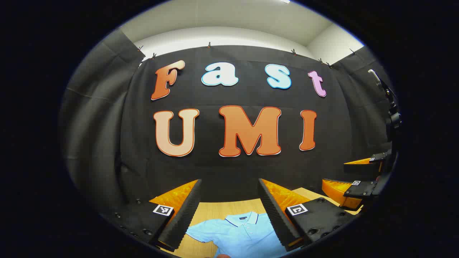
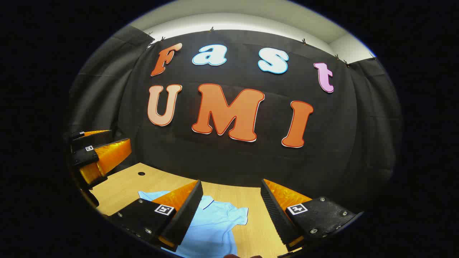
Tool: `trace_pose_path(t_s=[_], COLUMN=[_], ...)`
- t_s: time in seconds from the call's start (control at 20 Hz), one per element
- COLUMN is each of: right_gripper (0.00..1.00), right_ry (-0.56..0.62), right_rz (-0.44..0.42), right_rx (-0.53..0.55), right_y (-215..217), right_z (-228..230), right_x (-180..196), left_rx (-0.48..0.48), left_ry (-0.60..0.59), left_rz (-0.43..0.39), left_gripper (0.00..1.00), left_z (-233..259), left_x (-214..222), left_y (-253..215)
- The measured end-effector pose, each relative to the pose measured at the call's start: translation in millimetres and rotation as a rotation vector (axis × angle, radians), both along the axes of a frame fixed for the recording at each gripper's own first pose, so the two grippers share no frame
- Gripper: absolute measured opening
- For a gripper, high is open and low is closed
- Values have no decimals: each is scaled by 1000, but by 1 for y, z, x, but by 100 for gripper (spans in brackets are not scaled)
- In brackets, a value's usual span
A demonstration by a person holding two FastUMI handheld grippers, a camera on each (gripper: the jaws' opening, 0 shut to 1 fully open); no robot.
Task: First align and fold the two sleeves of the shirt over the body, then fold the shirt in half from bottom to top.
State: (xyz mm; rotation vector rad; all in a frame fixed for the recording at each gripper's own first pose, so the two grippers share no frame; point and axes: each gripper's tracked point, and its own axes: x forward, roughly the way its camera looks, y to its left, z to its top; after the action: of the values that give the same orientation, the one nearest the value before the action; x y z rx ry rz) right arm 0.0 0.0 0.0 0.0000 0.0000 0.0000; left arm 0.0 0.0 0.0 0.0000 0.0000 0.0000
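A light blue polo shirt (image 1: 239,233) lies flat on a wooden table (image 1: 211,209) at the bottom centre of the left gripper view, collar toward the wall, short sleeves spread out. The left gripper (image 1: 229,211) hangs above it, fingers wide apart, holding nothing. In the right gripper view the right gripper (image 2: 231,211) is equally wide open and empty above the shirt's sleeve at lower centre, with bare tabletop beside it.

Soft matt cloth on the shirt (image 1: 244,233), smooth knit with a ribbed collar; the table (image 2: 251,200) shows pale wood grain, lightly sheened; left tool (image 1: 229,211) fingers carry ridged, matt foam pads (image 1: 184,218); wall (image 1: 107,118) dull woven cloth.
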Motion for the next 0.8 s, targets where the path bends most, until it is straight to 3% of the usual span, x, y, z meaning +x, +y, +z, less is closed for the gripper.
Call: trace_pose_path(t_s=[0.8], right_gripper=[99], right_ry=[37], right_rz=[-18], right_rx=[12], right_y=[11], right_z=[-8], right_x=[-5], left_rx=[7], left_ry=[-2], left_rz=[-7], left_gripper=[99], left_z=[-3], left_x=[-11], left_y=[15])
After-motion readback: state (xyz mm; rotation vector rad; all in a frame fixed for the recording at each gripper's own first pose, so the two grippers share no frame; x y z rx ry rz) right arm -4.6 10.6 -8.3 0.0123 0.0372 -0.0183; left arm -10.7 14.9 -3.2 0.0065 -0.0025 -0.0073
